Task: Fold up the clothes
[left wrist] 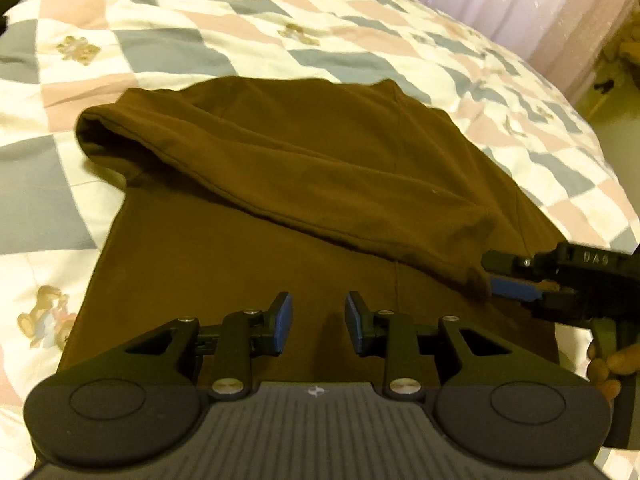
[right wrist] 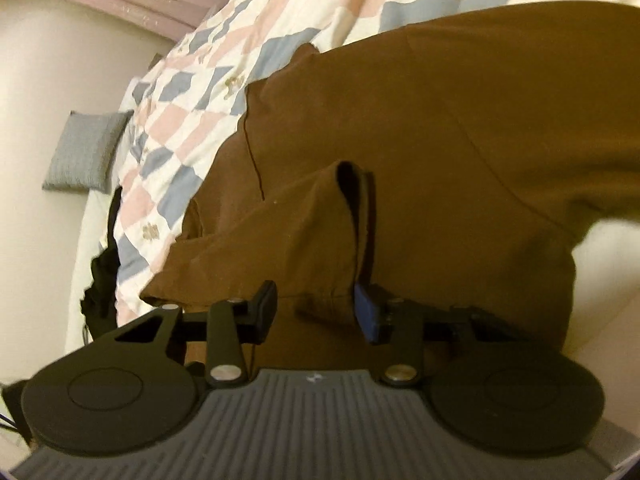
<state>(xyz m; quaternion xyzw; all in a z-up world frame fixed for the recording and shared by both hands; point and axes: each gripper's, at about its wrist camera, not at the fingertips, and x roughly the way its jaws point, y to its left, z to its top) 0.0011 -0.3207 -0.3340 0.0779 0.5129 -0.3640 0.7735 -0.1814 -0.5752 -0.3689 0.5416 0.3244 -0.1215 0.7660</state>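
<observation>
A brown garment (left wrist: 304,168) lies on the bed, one part folded over diagonally across the rest. My left gripper (left wrist: 319,320) is open and empty, hovering just above the garment's near flat part. My right gripper (left wrist: 494,276) comes in from the right edge of the left wrist view, its jaws at the folded flap's lower right corner. In the right wrist view the right gripper (right wrist: 316,308) is open, with the brown garment (right wrist: 440,140) and a raised fold of cloth (right wrist: 304,232) between and just beyond its fingers.
The garment lies on a checked quilt (left wrist: 240,28) of pink, grey and cream with teddy bear prints. Pink curtains (left wrist: 520,4) hang behind the bed. A grey cushion (right wrist: 84,152) and a dark object (right wrist: 102,268) sit by the bed's edge.
</observation>
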